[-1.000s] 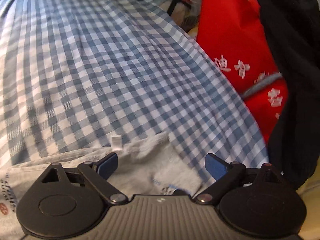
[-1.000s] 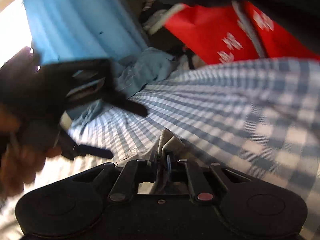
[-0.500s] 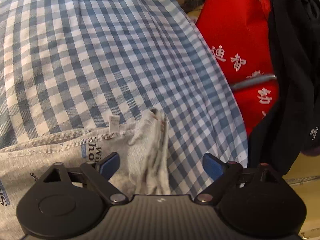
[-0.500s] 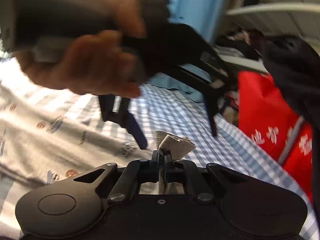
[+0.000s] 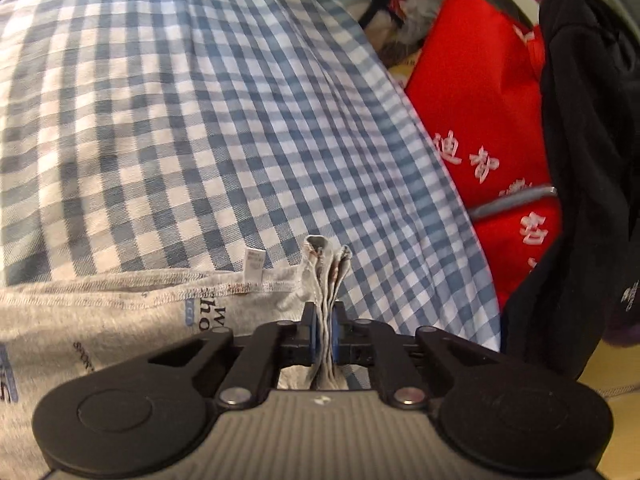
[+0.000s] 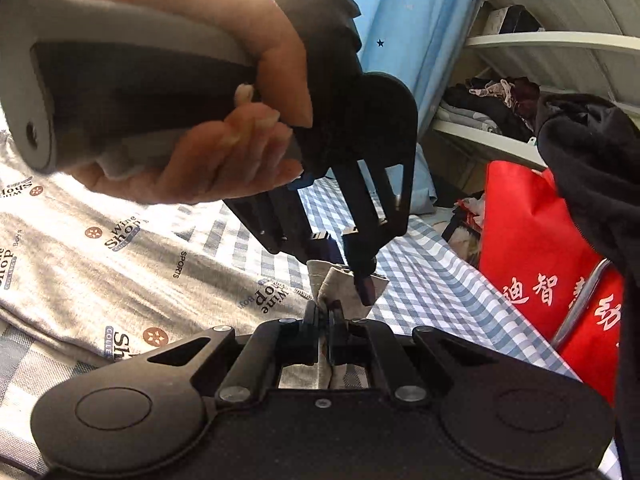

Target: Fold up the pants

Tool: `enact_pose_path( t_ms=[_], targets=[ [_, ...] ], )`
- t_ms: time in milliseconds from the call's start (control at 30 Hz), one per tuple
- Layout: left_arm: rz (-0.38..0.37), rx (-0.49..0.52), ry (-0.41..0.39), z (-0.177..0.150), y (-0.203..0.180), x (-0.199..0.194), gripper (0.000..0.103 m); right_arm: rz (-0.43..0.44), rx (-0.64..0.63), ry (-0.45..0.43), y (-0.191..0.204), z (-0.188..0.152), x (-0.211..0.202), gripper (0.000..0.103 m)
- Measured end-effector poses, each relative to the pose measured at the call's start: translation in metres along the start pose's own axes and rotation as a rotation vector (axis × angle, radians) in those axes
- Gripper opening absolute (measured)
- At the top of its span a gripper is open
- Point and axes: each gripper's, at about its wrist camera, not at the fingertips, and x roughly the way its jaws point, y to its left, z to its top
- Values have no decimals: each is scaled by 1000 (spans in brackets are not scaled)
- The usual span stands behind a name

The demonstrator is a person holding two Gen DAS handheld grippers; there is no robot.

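Observation:
The grey printed pants (image 5: 120, 312) lie on a blue-and-white checked bed sheet (image 5: 180, 120). My left gripper (image 5: 325, 334) is shut on a bunched, layered corner of the pants at the sheet's right side. A white label (image 5: 253, 265) sticks up from the hem beside it. In the right wrist view the pants (image 6: 100, 252) spread to the left. My right gripper (image 6: 325, 330) is shut on the same raised corner of the pants. The left gripper (image 6: 346, 272), held in a hand, pinches that corner just above it.
A red bag with white characters (image 5: 488, 128) and a black garment (image 5: 592, 160) hang close by at the bed's right edge. A blue curtain (image 6: 420, 40) and white shelves with clothes (image 6: 520, 92) stand beyond the bed.
My left gripper was open over the pants corner and has shut on the bunched layers. My right gripper stayed shut on the corner while the left came in next to it.

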Motion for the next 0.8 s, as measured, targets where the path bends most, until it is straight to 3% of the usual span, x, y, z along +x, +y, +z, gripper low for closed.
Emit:
enact_pose_path(
  t_ms=[200, 467, 567, 800],
  targets=[
    [-53, -60, -111, -21, 17, -50, 6, 11, -37, -59, 8, 13, -25, 3],
    [-91, -138, -350, -90, 73, -150, 6, 130, -164, -169, 56, 45, -76, 3],
    [-62, -132, -423, -110, 100, -183, 6, 193, -217, -198, 83, 56, -94, 2],
    [43, -166, -463, -143, 163, -206, 6, 322, -318, -162, 144, 64, -103, 1]
  ],
)
